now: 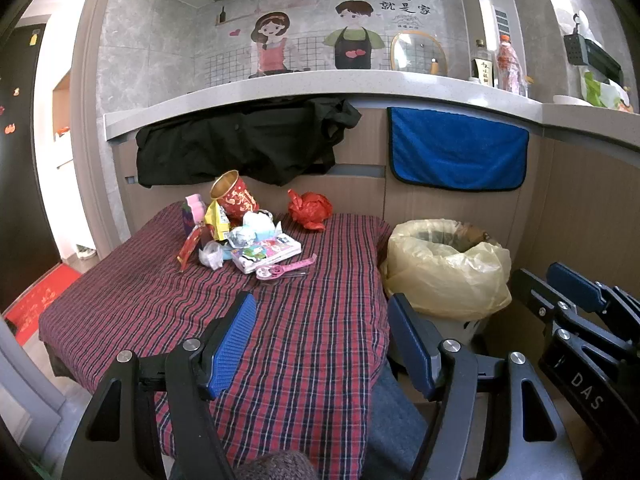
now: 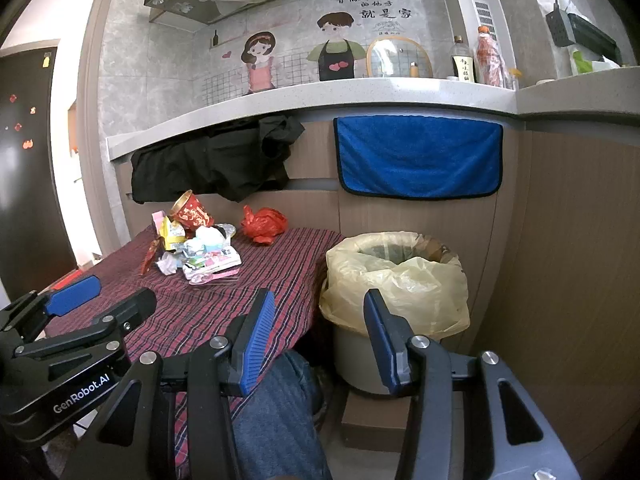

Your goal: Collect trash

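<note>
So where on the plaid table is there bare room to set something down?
Bare plaid cloth spans the near half, between the left gripper and the trash pile. A smaller patch borders the red bag and the bin. Crowded: far left.

Plaid cloth [image 1: 320, 320] covers low table. Behind it, black garment [image 1: 240, 148] and blue towel [image 1: 456, 152] hang from grey countertop [image 1: 280, 88] edge, towel to right. Far wall: cartoon couple mural [image 1: 312, 40]. Glass lid [image 1: 418, 54] leans on wall; two bottles [image 1: 496, 64] stand right of it. Dark door [image 1: 20, 160] far left.
</note>
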Demonstrator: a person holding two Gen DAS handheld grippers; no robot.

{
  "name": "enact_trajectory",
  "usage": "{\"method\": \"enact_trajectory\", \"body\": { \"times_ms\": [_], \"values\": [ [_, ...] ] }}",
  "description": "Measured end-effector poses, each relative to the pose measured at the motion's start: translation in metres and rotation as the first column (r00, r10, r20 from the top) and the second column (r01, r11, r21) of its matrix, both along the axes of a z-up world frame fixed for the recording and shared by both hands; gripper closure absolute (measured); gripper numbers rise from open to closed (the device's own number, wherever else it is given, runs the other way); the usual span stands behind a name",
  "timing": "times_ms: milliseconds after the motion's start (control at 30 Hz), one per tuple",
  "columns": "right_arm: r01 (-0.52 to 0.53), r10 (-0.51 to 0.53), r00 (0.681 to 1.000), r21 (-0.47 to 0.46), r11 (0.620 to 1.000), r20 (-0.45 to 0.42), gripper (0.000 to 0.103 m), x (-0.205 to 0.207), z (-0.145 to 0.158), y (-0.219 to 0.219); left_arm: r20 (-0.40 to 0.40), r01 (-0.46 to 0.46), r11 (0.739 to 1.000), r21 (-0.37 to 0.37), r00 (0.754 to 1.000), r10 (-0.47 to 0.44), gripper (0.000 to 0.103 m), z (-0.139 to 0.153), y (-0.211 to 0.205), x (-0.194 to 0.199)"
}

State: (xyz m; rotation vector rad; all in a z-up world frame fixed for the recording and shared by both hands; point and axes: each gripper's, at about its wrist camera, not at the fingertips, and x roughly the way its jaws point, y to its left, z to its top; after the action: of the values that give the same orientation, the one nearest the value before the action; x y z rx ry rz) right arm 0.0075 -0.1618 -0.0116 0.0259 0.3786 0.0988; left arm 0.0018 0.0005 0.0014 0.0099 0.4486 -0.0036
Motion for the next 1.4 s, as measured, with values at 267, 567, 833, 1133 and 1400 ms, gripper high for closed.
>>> {"method": "enact_trajectory", "body": {
  "times_ms": [267, 567, 833, 1133, 1400],
  "values": [
    [-0.003, 0.003, 1.0, 0.003, 1.0, 0.0, 0.059, -0.002, 0.001, 0.001, 0.005, -0.006, 1.0, 0.0, 1.0, 0.006, 0.034, -0.001, 0.0, -0.003],
    [-0.007, 0.007, 1.0, 0.0, 1.0, -0.011, 0.059, 0.002, 0.001, 0.001, -0.008, -0.015, 1.0, 0.001, 1.0, 0.015, 0.034, 0.003, -0.002, -0.008],
    [-0.017, 0.018, 1.0, 0.021, 1.0, -0.011, 0.059, 0.003, 0.0, 0.001, -0.002, -0.014, 1.0, -0.005, 1.0, 0.014, 0.034, 0.006, 0.004, 0.005],
    [-0.006, 0.006, 1.0, 0.029, 1.0, 0.001, 0.059, 0.003, 0.002, -0.004, 0.012, -0.013, 1.0, -0.004, 1.0, 0.013, 0.034, 0.006, 0.002, -0.001],
    [-0.004, 0.004, 1.0, 0.024, 1.0, 0.008, 0.059, 0.003, 0.003, -0.005, 0.022, -0.015, 1.0, -0.003, 1.0, 0.015, 0.034, 0.006, 0.001, -0.002]
  ]
}}
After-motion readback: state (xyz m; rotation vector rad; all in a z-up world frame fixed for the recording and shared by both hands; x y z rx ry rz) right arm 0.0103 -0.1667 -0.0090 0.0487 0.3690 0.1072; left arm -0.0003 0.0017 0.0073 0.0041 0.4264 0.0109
